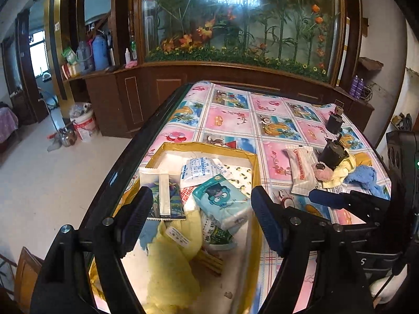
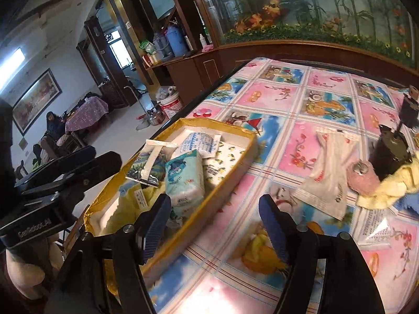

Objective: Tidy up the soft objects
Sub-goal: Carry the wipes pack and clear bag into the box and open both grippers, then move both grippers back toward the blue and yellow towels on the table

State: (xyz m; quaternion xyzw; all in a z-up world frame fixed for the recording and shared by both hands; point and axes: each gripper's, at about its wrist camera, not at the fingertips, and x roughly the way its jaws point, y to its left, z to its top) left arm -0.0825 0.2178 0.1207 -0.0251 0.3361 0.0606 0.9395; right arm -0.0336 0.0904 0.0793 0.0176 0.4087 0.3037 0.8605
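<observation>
A yellow-rimmed box [image 1: 207, 152] [image 2: 237, 128] sits at the table's left edge. In it lie a teal tissue pack [image 1: 222, 201] [image 2: 186, 178], a white packet with blue print [image 1: 201, 170] [image 2: 196, 141], a dark sachet [image 1: 167, 196] [image 2: 146, 162] and a yellow cloth [image 1: 167, 261] [image 2: 131, 201]. My left gripper [image 1: 201, 212] hangs open over the box with nothing in it. My right gripper [image 2: 214, 219] is open and holds nothing, above the box's right rim and the tablecloth. Farther right lie a long white packet [image 1: 301, 170] [image 2: 327, 180], a pink puff [image 1: 323, 174] [image 2: 362, 180], a yellow rag [image 1: 340, 174] [image 2: 392, 188] and a blue towel [image 1: 366, 179].
Two dark cylinders [image 1: 334, 154] [image 2: 390, 157] [image 1: 334, 121] [image 2: 409, 110] stand by the rags, and a paper leaflet [image 2: 377, 225] lies near them. The table's dark edge [image 1: 146, 136] drops to the floor on the left. A wooden cabinet [image 1: 235, 78] lines the back, and a white bucket [image 1: 85, 128] stands beside it.
</observation>
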